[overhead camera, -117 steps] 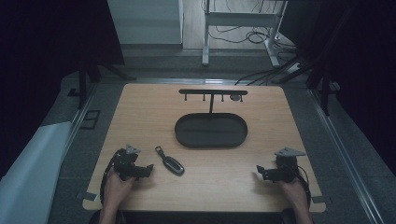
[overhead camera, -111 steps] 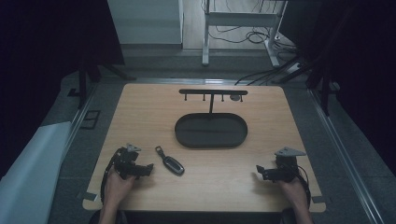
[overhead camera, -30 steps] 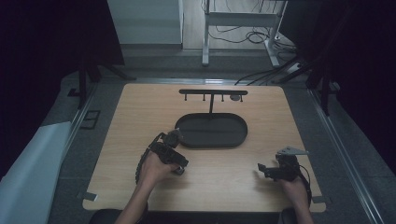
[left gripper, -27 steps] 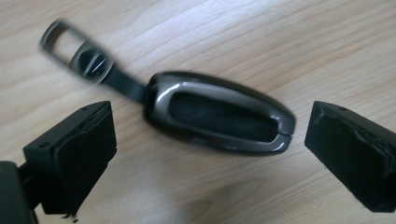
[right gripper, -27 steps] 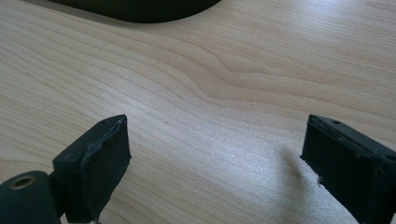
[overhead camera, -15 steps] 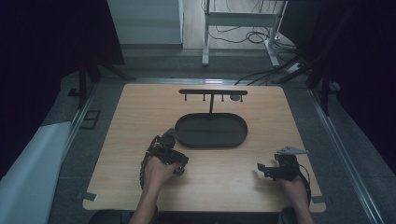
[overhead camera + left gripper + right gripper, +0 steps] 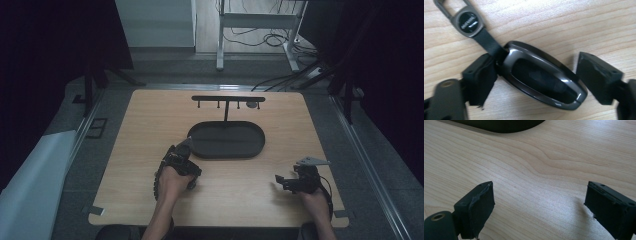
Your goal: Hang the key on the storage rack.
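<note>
Left claw is down low over the car key fob, jaws spread either side of it, one pad touching the strap end, the other just clear. Not clamped. The fob lies flat on the table just in front of the dark oval tray. Guessing it's headed for that tray or the hook rack. Right claw rests wide open and empty, parked near the front right corner.

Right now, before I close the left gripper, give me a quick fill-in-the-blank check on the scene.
1. The left gripper has its jaws either side of a dark key ____.
2. The oval tray is coloured ____.
3. The right gripper is ____, nothing between its jaws.
4. The table is made of ____.

Missing: fob; black; open; wood
</note>
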Motion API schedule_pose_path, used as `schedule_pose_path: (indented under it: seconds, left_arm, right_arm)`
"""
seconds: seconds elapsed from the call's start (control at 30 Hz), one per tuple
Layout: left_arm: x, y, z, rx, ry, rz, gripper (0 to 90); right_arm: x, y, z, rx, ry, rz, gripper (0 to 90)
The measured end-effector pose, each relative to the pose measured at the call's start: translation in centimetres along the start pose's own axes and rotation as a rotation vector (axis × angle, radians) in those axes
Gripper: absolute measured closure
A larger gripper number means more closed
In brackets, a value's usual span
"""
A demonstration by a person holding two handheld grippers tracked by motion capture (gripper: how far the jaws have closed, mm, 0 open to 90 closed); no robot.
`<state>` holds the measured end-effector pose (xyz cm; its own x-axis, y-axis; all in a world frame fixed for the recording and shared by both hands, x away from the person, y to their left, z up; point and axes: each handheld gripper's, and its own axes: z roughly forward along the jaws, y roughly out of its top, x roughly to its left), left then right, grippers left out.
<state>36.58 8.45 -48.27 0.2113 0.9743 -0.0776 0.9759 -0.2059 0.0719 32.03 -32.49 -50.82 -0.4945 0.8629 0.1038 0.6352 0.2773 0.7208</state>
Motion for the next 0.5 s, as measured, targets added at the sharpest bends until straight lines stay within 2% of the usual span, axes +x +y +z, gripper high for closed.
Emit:
schedule_pose_path:
  seconds: [0.03, 0.13, 0.33, 0.5]
  left_arm:
    - [0.04, 0.01, -0.06, 0.001, 0.005, 0.006, 19.9]
    - [0.33, -0.01, -0.27, -0.001, 0.011, 0.017, 33.9]
    - [0.29, 0.07, -0.38, 0.015, 0.034, 0.051, 43.3]
    - [0.3, 0.08, -0.54, 0.024, 0.029, 0.089, 54.2]
  right_arm:
    - [0.0, 0.0, 0.0, 0.0, 0.0, 0.0, 8.7]
    - [0.0, -0.01, 0.03, 0.001, 0.0, 0.0, 8.8]
    - [-0.01, -0.02, 0.06, 0.003, 0.0, -0.003, 9.0]
    - [-0.03, -0.02, 0.05, 0.005, 0.002, -0.003, 9.2]
